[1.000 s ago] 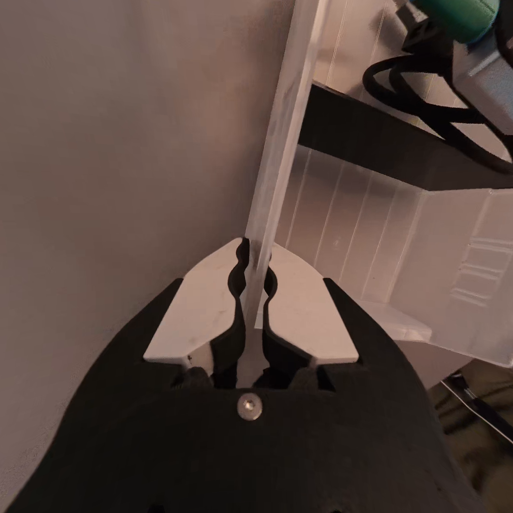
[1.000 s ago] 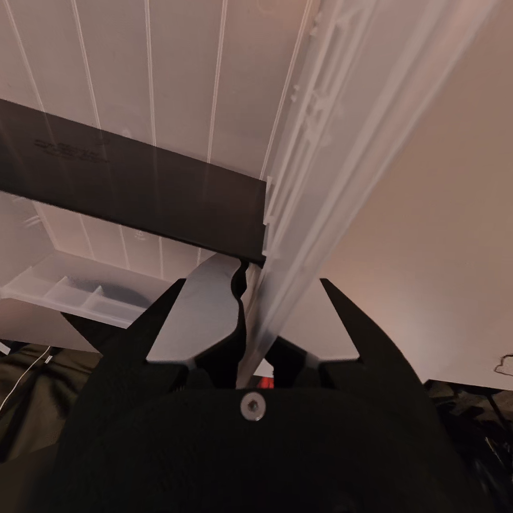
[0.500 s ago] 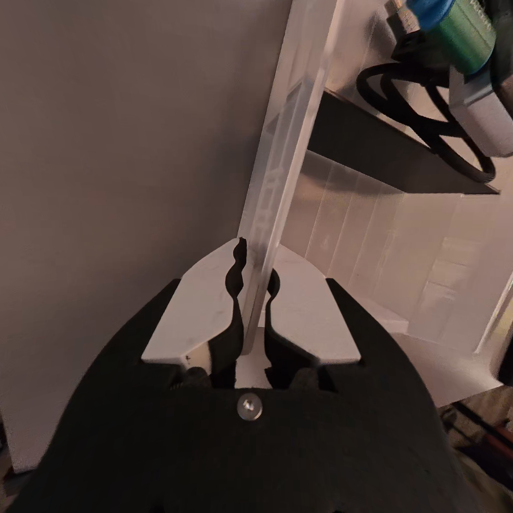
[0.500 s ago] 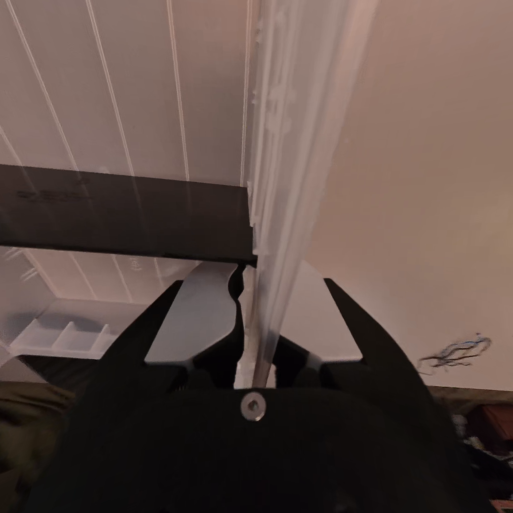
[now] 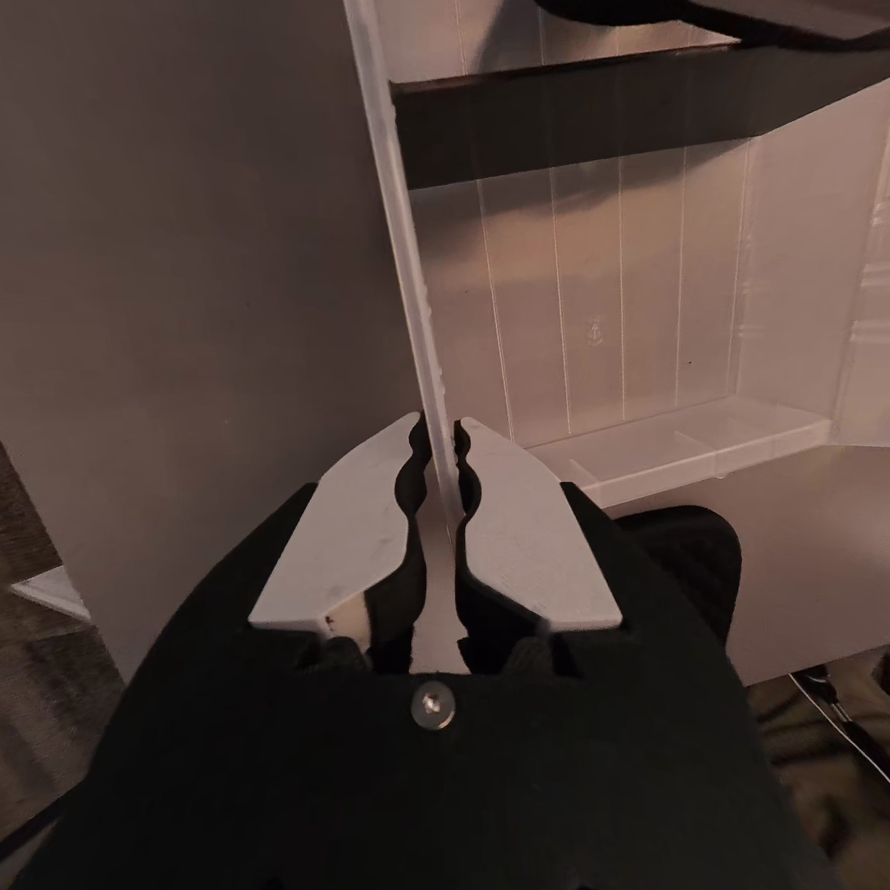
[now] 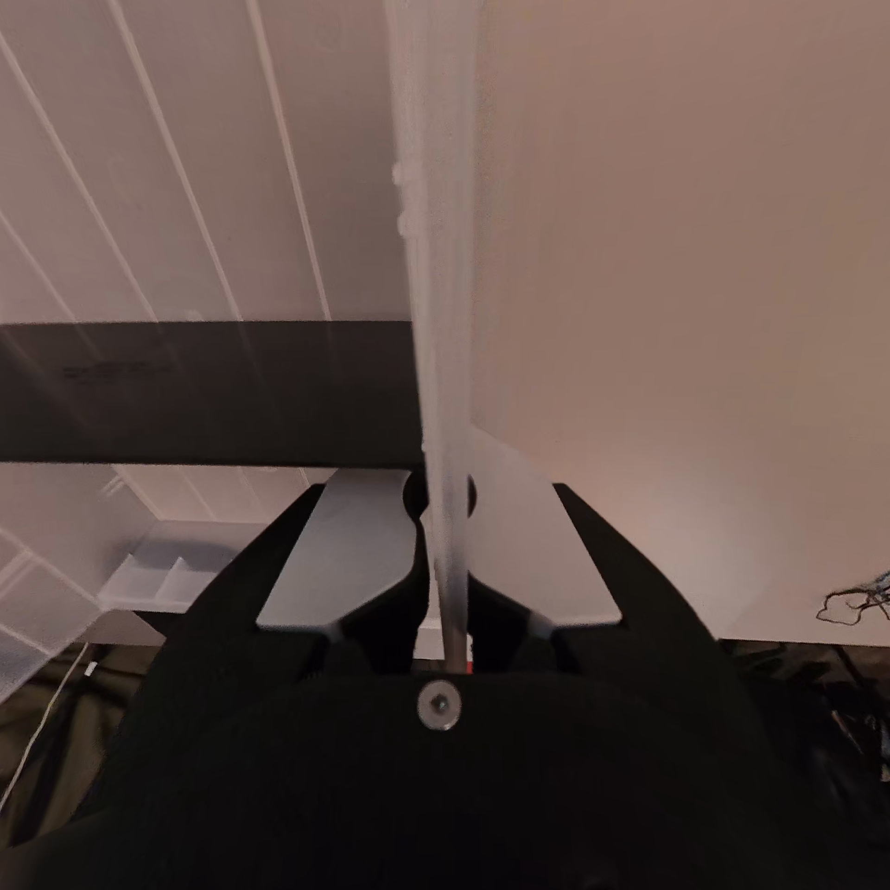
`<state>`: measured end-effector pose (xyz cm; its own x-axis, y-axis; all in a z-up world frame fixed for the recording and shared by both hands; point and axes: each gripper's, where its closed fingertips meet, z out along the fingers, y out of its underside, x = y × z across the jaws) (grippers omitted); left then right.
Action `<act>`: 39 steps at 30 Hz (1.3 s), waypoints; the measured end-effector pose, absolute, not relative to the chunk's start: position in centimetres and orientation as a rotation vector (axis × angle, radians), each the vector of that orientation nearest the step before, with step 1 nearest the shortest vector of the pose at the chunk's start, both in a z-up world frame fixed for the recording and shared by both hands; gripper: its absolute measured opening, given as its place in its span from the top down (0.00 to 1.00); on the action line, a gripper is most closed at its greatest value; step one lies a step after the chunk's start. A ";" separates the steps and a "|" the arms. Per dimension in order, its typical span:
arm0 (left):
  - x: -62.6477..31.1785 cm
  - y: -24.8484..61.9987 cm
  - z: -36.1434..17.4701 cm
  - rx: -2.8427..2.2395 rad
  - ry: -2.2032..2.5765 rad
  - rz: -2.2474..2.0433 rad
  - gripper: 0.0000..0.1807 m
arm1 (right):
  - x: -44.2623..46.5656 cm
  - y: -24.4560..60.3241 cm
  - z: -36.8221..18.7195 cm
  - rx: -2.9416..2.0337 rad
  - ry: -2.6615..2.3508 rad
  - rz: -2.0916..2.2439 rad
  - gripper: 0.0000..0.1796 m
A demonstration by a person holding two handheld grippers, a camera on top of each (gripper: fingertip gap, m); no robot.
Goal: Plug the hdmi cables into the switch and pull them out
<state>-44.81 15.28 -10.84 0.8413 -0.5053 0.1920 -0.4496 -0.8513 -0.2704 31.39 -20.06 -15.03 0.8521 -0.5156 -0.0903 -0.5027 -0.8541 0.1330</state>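
Both grippers hold a clear plastic bin by opposite walls. My left gripper [image 5: 438, 426] is shut on the thin edge of one wall [image 5: 409, 289]. My right gripper [image 6: 443, 481] is shut on the opposite wall [image 6: 433, 241]. A long black bar [image 5: 578, 120] shows through the bin's ribbed clear panel, and also in the right wrist view [image 6: 192, 385]. A dark curved shape [image 5: 722, 19] crosses the top edge of the left wrist view. I cannot pick out any HDMI plug or port.
A pale flat surface lies beside the bin on the left [image 5: 192, 289] and on the right [image 6: 674, 289]. A moulded clear ledge [image 5: 674, 452] runs along the bin's near end. A dark rounded object [image 5: 684, 554] sits behind my left gripper. Loose thin wires [image 6: 857, 607] lie at the far right.
The bin has swung in both views and the black bar now lies nearly level. The black cable loops and the silver box with the green piece have left the left wrist view.
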 end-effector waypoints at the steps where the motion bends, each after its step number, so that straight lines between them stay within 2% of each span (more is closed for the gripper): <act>1: -44.8 15.5 -10.8 -2.792 0.743 -0.387 0.95 | 31.4 -20.0 -15.0 2.916 -0.812 -0.182 0.98; 7: -44.6 16.3 -10.9 -2.625 1.091 -0.110 0.96 | 31.3 -20.0 -15.1 2.951 -0.789 -0.194 0.98; 13: -43.8 16.2 -10.9 -2.667 0.929 -0.354 0.95 | 31.1 -20.4 -15.1 2.949 -0.797 -0.194 0.98; 29: -46.5 14.5 -10.9 -2.828 0.663 -0.445 0.96 | 30.3 -20.2 -15.1 2.954 -0.720 -0.195 0.98; 34: -46.7 14.8 -9.0 -2.784 0.531 -0.490 0.91 | 31.2 -20.3 -15.1 2.990 -0.613 0.014 0.87; 36: -47.5 15.7 -6.8 -2.685 0.484 -0.438 0.85 | 31.7 -20.2 -15.0 3.008 -0.556 0.101 0.77; 39: -47.4 17.2 -1.7 -2.400 0.533 -0.357 0.84 | 32.0 -20.1 -14.5 3.039 -0.531 0.171 0.75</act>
<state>-47.43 17.22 -1.73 0.8805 -0.4593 0.1176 -0.2836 -0.7090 -0.6456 32.01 -20.09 -14.46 0.9349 -0.3348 0.1177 -0.3405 -0.9397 0.0321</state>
